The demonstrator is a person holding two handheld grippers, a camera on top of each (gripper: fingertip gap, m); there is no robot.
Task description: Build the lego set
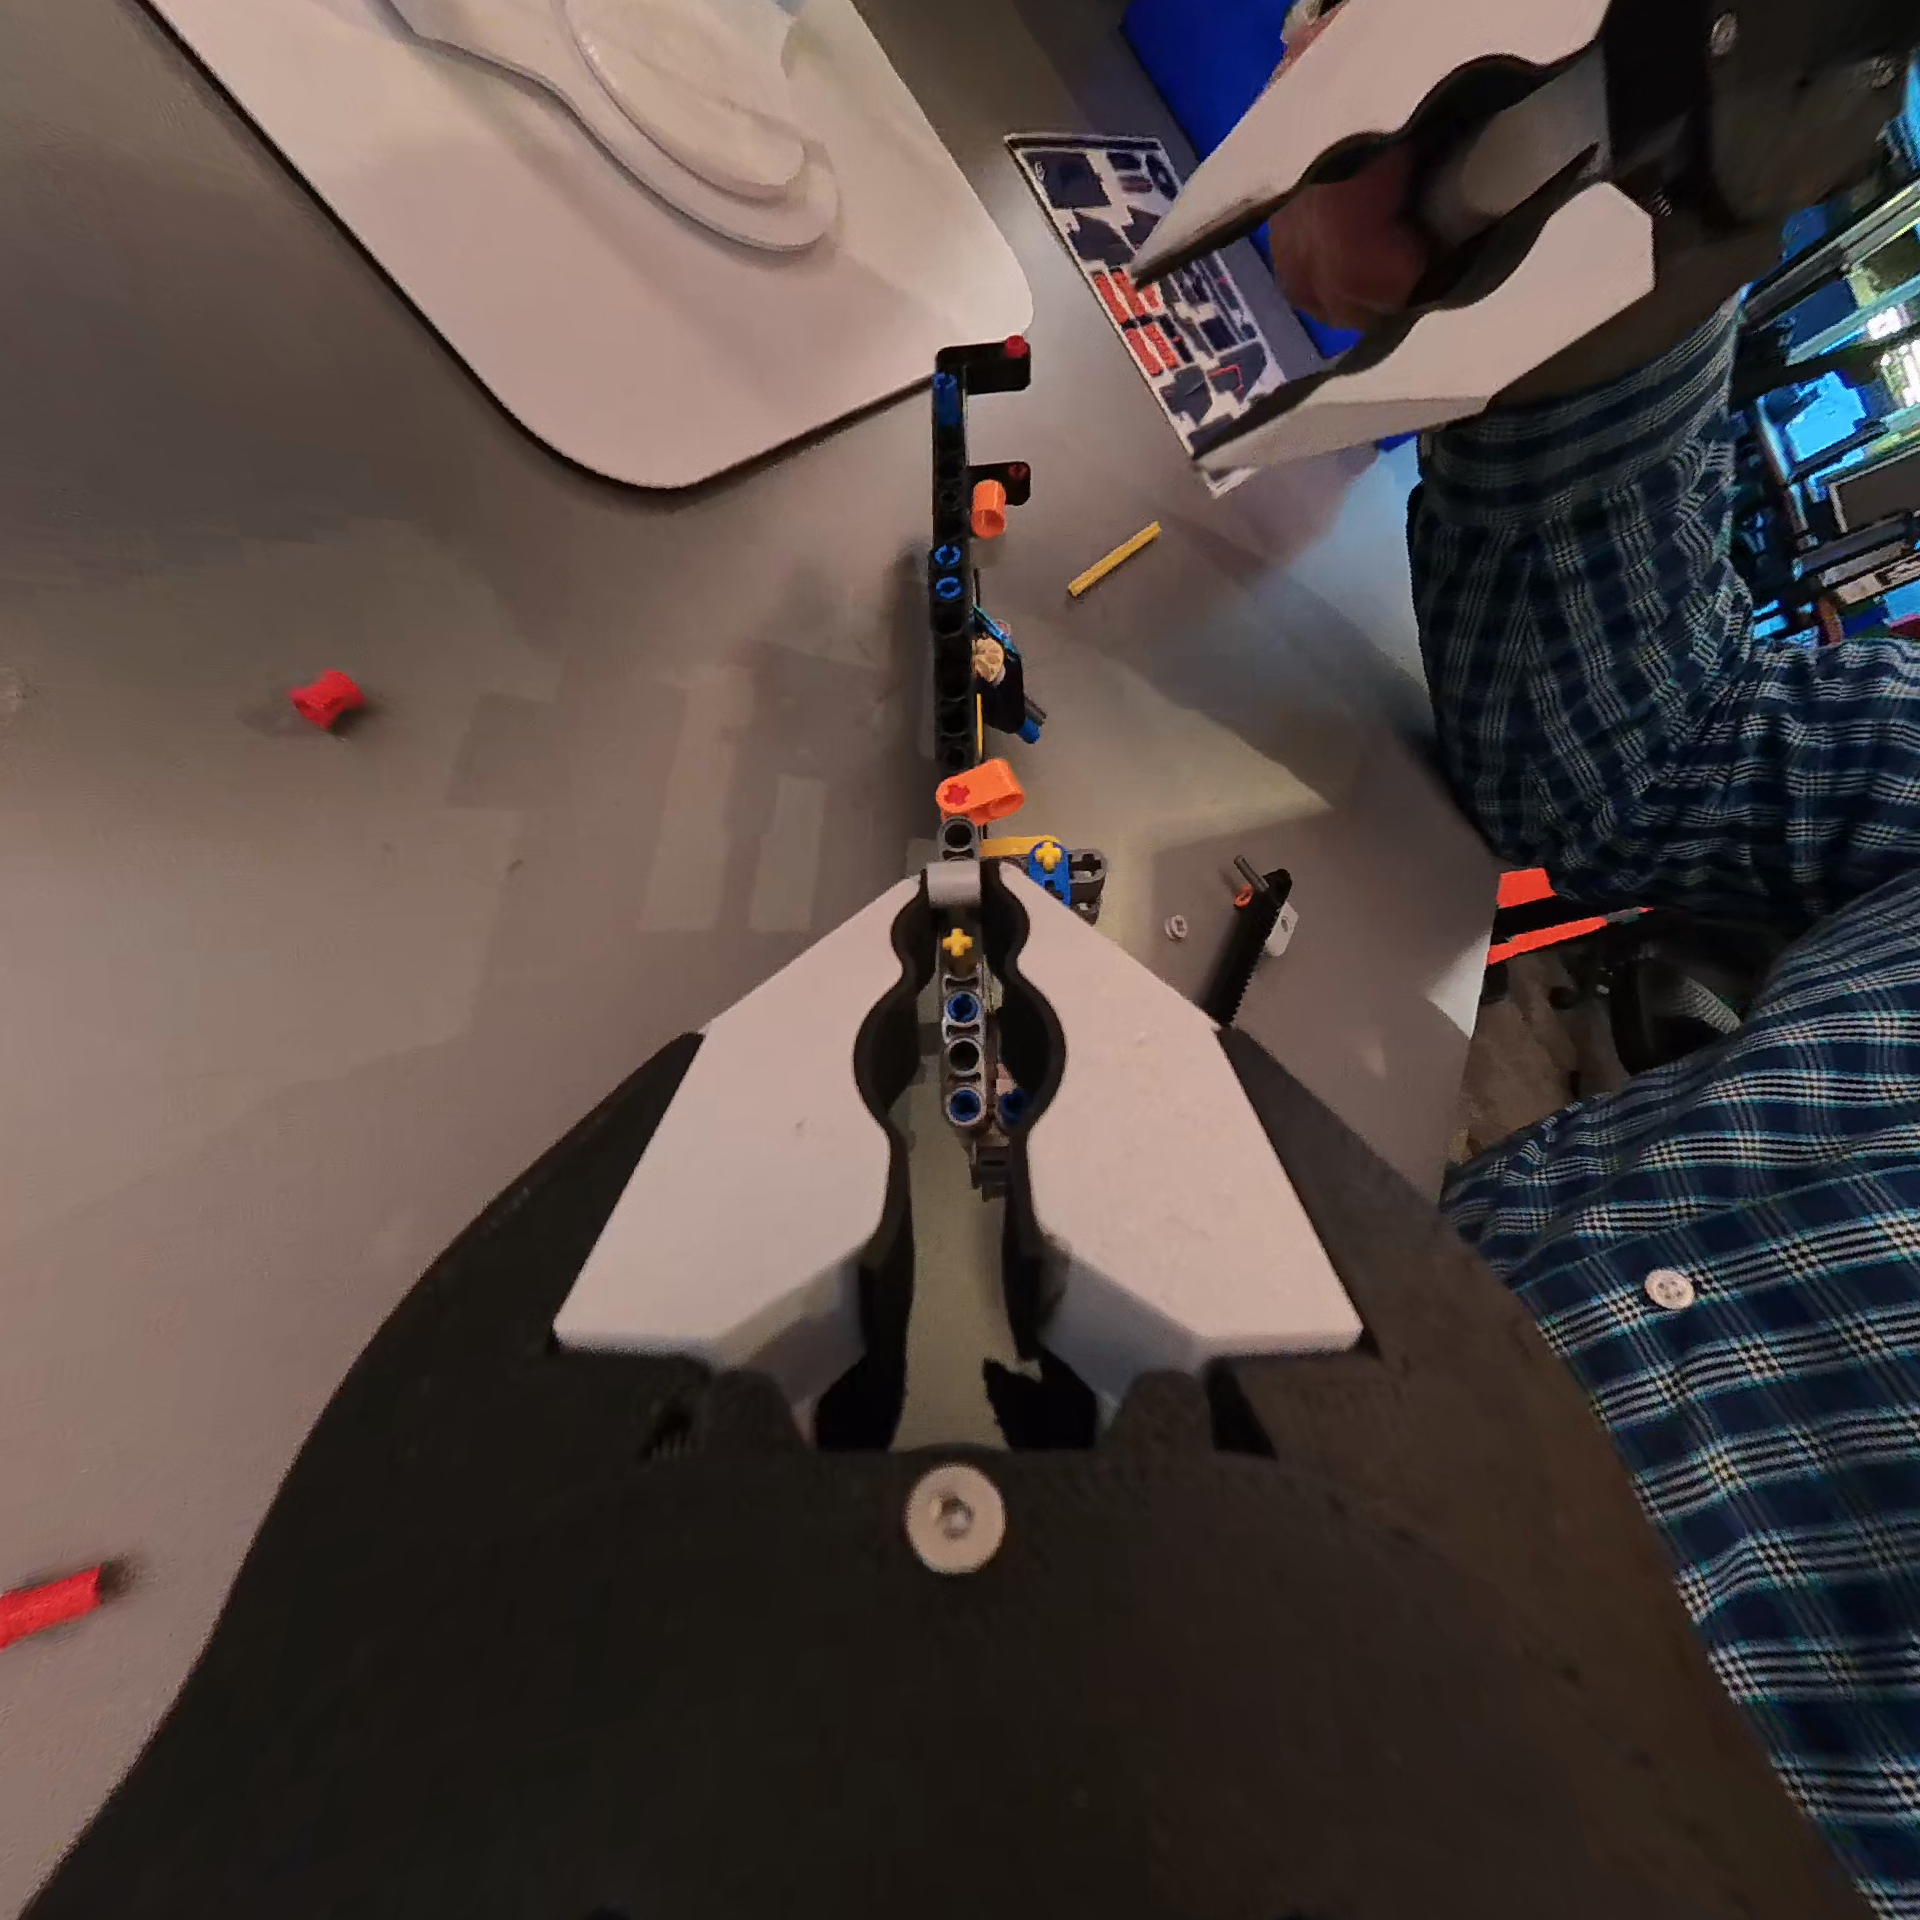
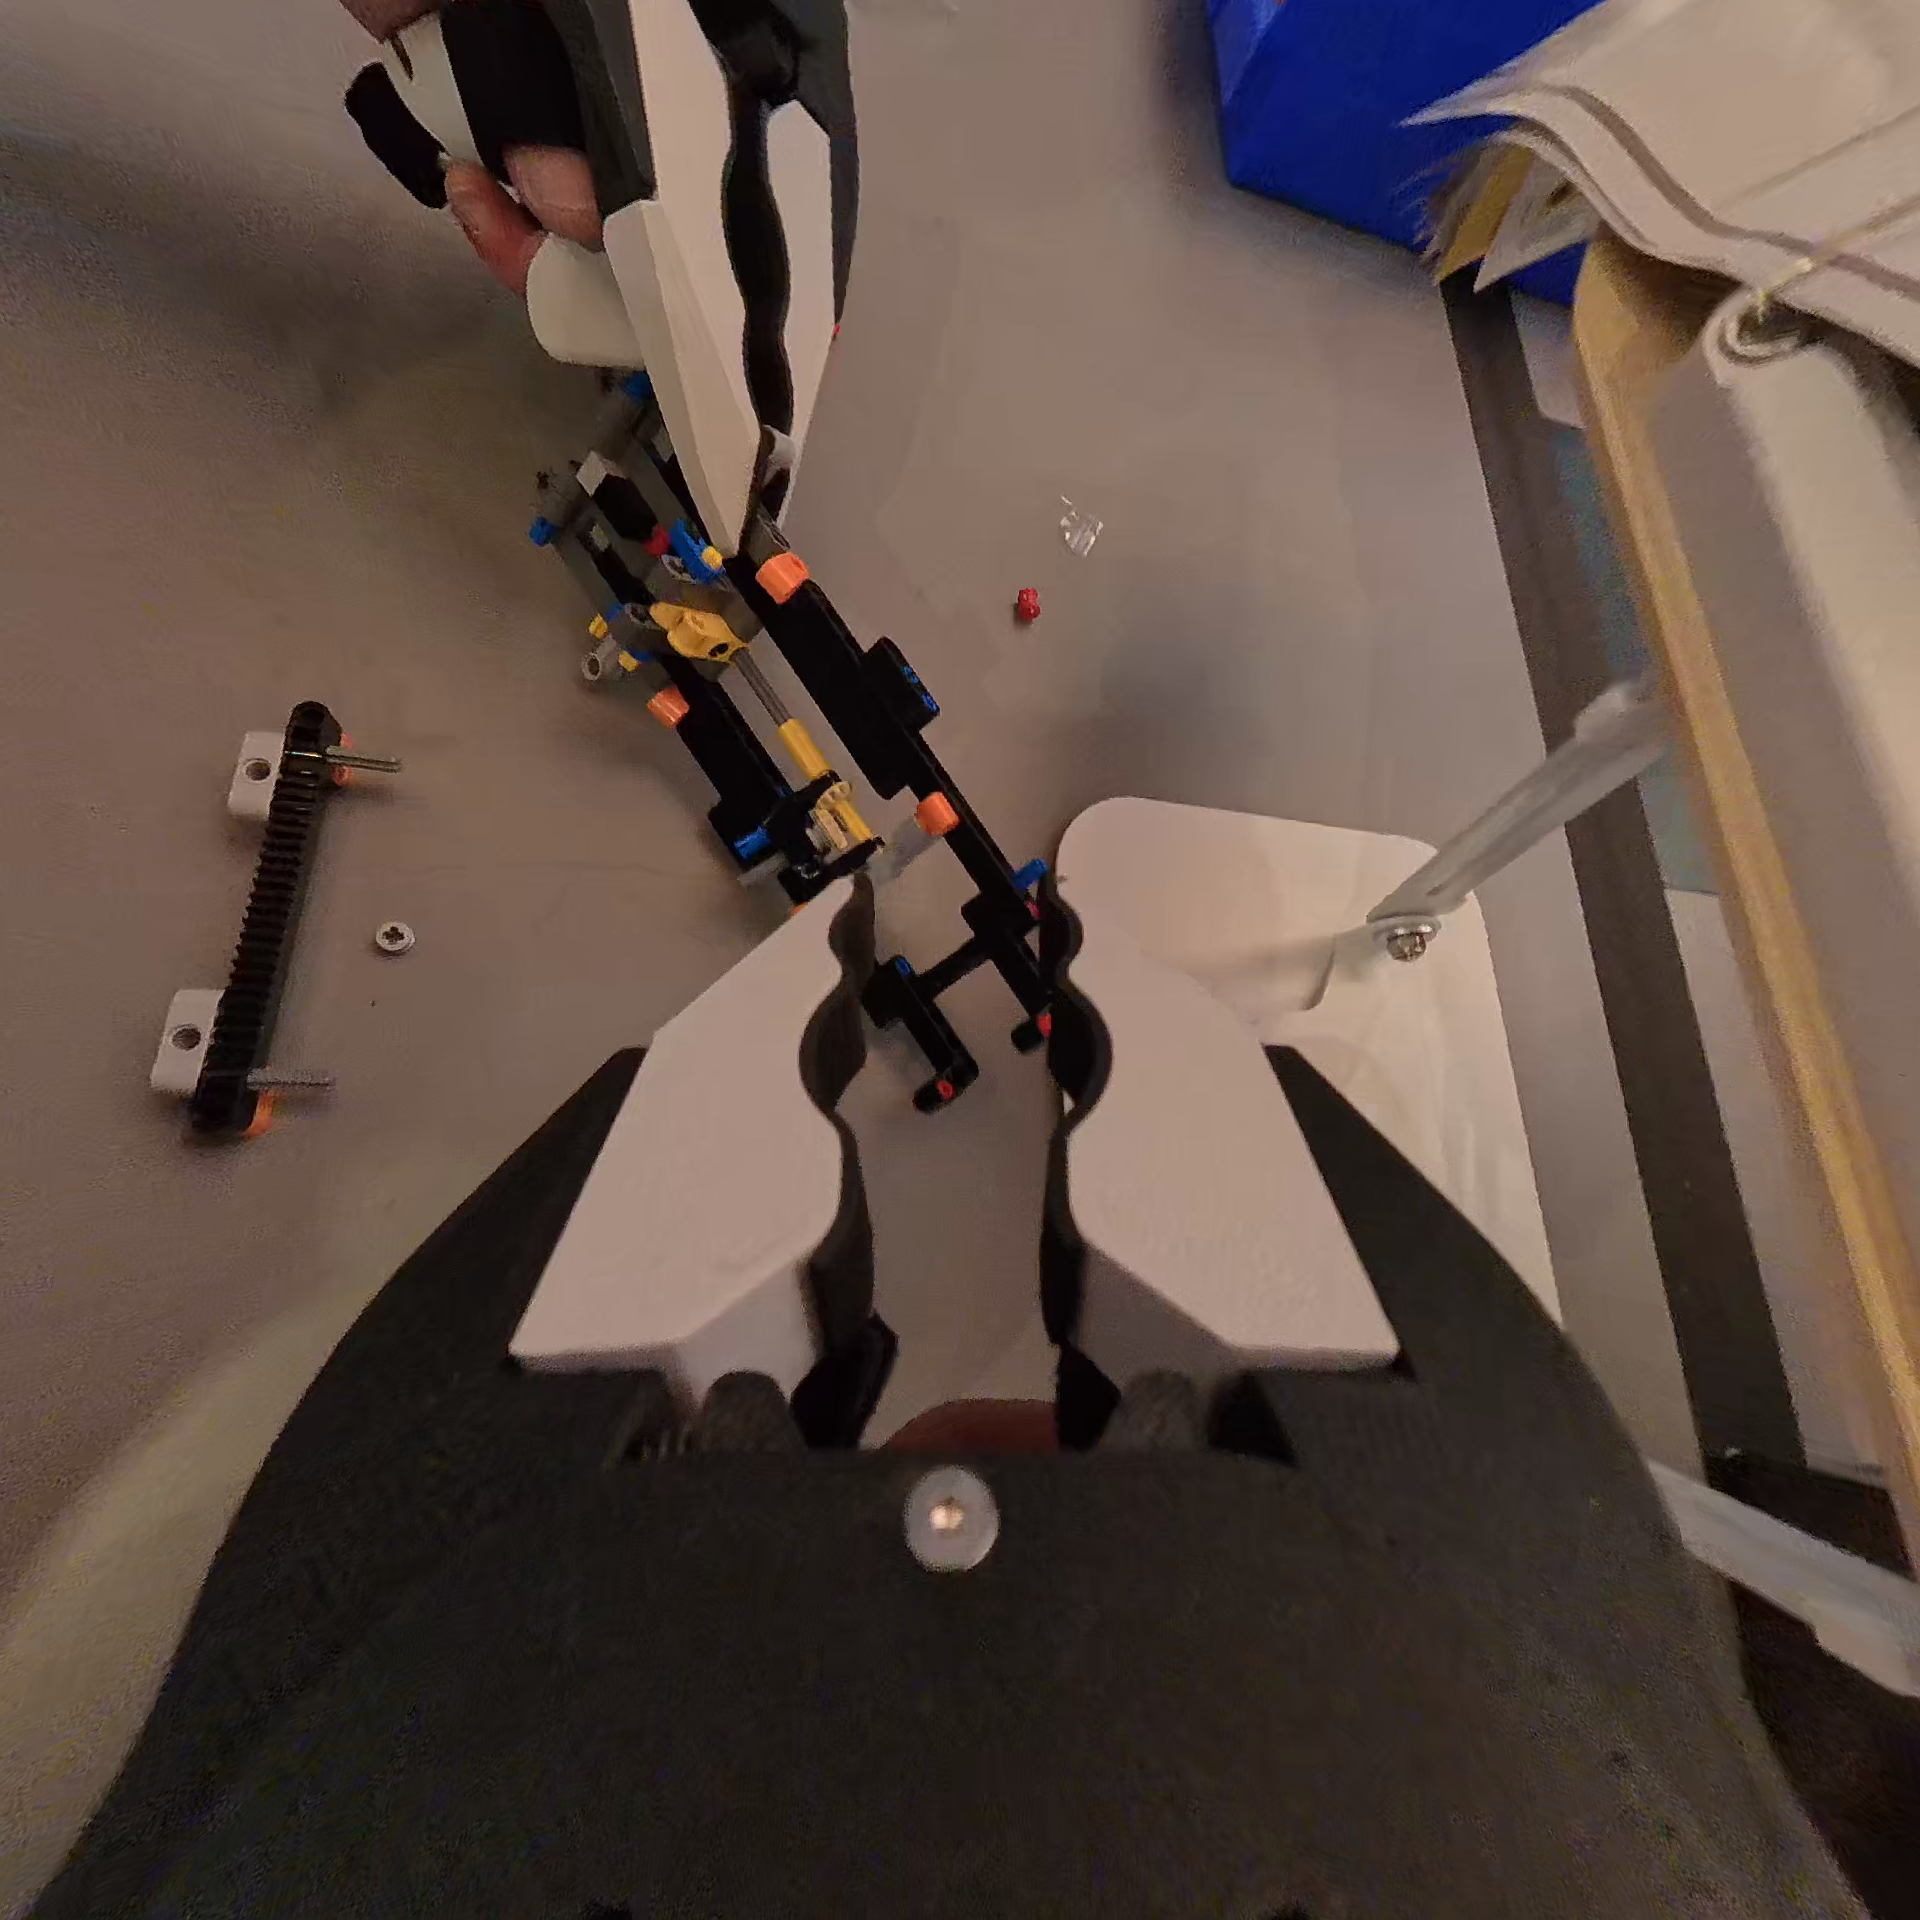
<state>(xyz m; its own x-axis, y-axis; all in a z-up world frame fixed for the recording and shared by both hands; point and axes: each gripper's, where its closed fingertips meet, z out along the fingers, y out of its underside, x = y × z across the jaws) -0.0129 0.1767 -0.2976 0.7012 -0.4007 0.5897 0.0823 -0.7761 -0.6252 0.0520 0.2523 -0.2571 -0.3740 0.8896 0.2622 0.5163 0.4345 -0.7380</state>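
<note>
1. writing: none legible; a sticker sheet [image 1: 1164, 301] lies on the grey table [image 1: 520, 935].
2. lego assembly [image 1: 956, 623] rests on the table, long axis running straight away from the left gripper [image 1: 961, 894].
3. left jaws clamp its near grey end.
4. right gripper [image 2: 956, 914] jaws parted, straddling the far black end.

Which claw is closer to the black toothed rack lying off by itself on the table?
Left, probably. The left claw grips the lego frame beside the rack; the right claw hovers over the frame's far end.
</note>
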